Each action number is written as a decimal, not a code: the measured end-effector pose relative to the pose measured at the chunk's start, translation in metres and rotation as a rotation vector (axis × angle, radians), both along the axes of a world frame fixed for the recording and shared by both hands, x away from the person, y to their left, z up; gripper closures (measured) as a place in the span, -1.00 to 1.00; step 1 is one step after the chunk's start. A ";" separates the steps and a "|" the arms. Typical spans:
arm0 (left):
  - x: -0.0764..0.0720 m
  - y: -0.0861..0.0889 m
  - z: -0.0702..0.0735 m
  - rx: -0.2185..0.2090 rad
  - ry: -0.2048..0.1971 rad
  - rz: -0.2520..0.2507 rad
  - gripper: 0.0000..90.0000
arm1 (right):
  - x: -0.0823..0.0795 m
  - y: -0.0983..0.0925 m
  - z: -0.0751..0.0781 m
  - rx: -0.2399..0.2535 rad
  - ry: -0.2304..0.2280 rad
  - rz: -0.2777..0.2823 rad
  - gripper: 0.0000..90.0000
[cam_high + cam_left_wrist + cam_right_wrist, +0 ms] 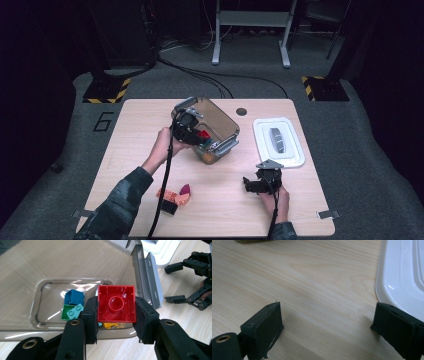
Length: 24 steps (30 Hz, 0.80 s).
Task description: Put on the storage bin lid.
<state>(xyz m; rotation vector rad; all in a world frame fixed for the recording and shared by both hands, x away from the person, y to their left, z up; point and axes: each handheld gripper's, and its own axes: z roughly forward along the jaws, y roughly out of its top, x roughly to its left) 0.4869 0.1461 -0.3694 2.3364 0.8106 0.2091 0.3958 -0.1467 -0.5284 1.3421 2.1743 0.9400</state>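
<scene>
My left gripper point(116, 315) is shut on a red brick point(116, 303), its hollow underside facing the camera, held over the clear plastic box point(50, 285). Blue point(73, 297), green point(66, 313), teal point(75, 311) and yellow point(111, 325) bricks lie on the box floor. In the high view the left gripper point(192, 131) with the red brick point(203, 134) hangs above the box point(225, 125). My right gripper point(250, 184) rests low over the table near the front right, jaws wide apart with nothing between them; its pads point(265, 327) frame bare wood.
A white lid point(290, 150) lies right of the box, its edge point(402, 275) beside my right gripper. Several loose bricks point(175, 197) sit near the table's front left. The table's front edge point(210, 234) is close to the person's forearms.
</scene>
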 end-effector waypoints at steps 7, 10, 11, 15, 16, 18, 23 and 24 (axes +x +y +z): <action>0.003 -0.005 -0.006 0.013 0.030 -0.007 0.30 | 0.000 0.000 0.000 0.000 0.001 0.000 -0.83; 0.003 -0.006 -0.006 0.018 0.035 -0.009 0.29 | 0.000 0.000 0.000 0.000 0.001 0.000 -0.83; 0.003 -0.007 -0.007 0.018 0.033 -0.008 0.29 | 0.000 0.000 0.000 0.000 0.001 0.000 -0.83; 0.003 -0.009 -0.008 0.023 0.045 -0.018 0.28 | 0.000 0.000 0.000 0.000 0.001 0.001 -0.83; 0.003 -0.009 -0.008 0.024 0.048 -0.020 0.28 | 0.000 0.000 0.000 0.000 0.001 0.000 -0.83; 0.002 -0.010 -0.008 0.025 0.049 -0.021 0.24 | 0.000 0.000 0.000 0.000 0.001 0.001 -0.83; -0.001 -0.008 -0.005 0.026 0.048 -0.020 0.10 | 0.000 0.000 0.000 0.000 0.001 0.000 -0.83; -0.001 -0.008 -0.005 0.026 0.048 -0.020 0.04 | 0.000 0.000 0.000 0.000 0.001 0.001 -0.83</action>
